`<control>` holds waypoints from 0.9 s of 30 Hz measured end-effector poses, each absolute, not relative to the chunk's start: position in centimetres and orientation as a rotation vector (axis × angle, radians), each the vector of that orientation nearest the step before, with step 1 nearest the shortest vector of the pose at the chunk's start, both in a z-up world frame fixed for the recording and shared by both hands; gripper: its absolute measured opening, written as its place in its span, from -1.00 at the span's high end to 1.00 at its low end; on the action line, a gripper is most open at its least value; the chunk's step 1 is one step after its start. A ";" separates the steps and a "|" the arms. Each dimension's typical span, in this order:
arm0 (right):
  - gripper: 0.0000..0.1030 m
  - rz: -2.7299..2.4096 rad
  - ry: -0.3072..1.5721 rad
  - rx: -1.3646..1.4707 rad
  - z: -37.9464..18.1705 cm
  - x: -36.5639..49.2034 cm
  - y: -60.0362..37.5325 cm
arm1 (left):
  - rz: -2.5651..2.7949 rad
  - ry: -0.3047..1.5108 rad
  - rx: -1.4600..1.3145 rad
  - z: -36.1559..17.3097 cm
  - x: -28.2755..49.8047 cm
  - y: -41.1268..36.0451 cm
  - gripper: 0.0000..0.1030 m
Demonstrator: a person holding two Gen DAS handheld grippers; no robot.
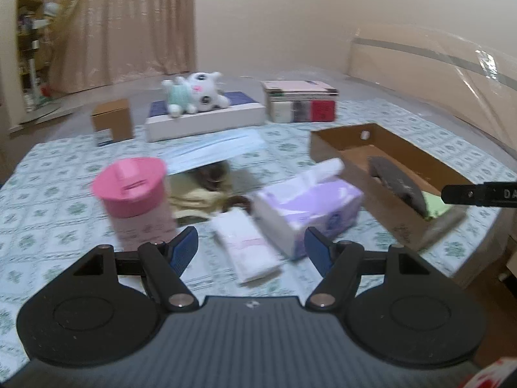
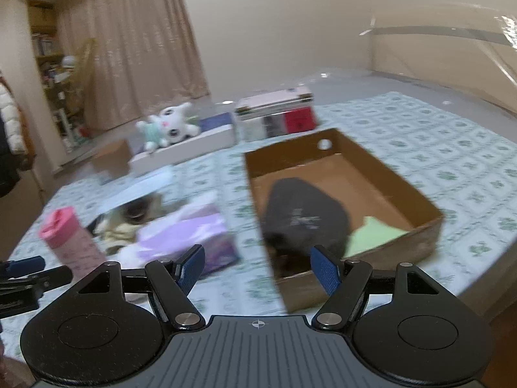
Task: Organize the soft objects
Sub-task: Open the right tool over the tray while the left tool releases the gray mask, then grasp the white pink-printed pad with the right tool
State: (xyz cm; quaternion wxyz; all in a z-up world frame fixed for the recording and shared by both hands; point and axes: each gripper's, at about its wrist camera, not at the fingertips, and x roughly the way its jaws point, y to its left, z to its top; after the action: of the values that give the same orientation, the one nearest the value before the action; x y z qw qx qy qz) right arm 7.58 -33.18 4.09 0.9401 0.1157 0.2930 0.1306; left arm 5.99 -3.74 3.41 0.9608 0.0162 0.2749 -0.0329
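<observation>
Both grippers are hovering empty, jaws spread apart. The left gripper is pointing at the small white tissue pack lying on the table just beside the purple tissue box. The right gripper is facing the cardboard box, which is already holding a dark cloth and a green one. The step in hand looks like choosing the next soft item; the left gripper would need to descend, straddle the pack and close.
</observation>
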 end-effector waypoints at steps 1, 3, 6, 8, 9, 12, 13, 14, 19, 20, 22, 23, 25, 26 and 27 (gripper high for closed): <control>-0.40 0.283 0.599 0.232 4.2 7.4 -32.5 | -0.058 0.557 0.023 3.4 5.7 -3.2 -0.35; -0.40 0.309 0.601 0.225 4.2 7.3 -31.2 | -0.051 0.565 0.002 3.5 5.2 -2.0 -0.35; -0.40 0.334 0.610 0.219 4.1 7.2 -29.7 | -0.037 0.574 -0.009 3.5 4.5 -0.5 -0.35; -0.40 0.350 0.616 0.214 4.0 6.9 -28.7 | -0.026 0.574 -0.015 3.5 4.1 0.4 -0.35; -0.40 0.358 0.619 0.210 3.9 6.9 -28.3 | -0.019 0.575 -0.019 3.5 3.9 0.7 -0.35; -0.40 0.383 0.629 0.197 3.7 6.7 -27.0 | -0.006 0.583 -0.040 3.2 3.6 1.9 -0.35; -0.40 0.388 0.631 0.194 3.7 6.6 -26.6 | -0.001 0.584 -0.043 3.1 3.5 2.2 -0.35; -0.40 0.394 0.632 0.192 3.7 6.6 -26.3 | 0.004 0.584 -0.044 3.1 3.4 2.5 -0.35; -0.40 0.421 0.640 0.177 3.6 6.7 -24.5 | 0.030 0.584 -0.052 3.0 3.1 4.0 -0.35; -0.40 0.427 0.642 0.173 3.6 6.8 -24.2 | 0.035 0.583 -0.055 3.0 3.0 4.3 -0.35; -0.40 0.441 0.646 0.162 3.5 7.0 -23.3 | 0.042 0.580 -0.060 2.9 2.9 4.9 -0.35; -0.40 0.450 0.648 0.158 3.4 7.2 -22.9 | 0.043 0.580 -0.062 2.9 2.9 5.1 -0.35; -0.40 0.467 0.654 0.149 3.1 7.4 -22.0 | 0.047 0.581 -0.064 2.9 2.9 5.6 -0.35; -0.40 0.475 0.658 0.145 3.0 7.6 -21.5 | 0.050 0.581 -0.064 2.9 2.9 5.8 -0.35; -0.40 0.483 0.662 0.141 2.8 7.7 -21.0 | 0.053 0.581 -0.066 2.8 3.0 6.0 -0.35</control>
State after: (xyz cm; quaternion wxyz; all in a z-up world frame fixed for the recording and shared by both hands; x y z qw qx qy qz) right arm 7.70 -20.99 2.81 0.9149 0.0683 0.3215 0.2346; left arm 2.98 6.05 2.80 0.9572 -0.0323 0.2863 0.0261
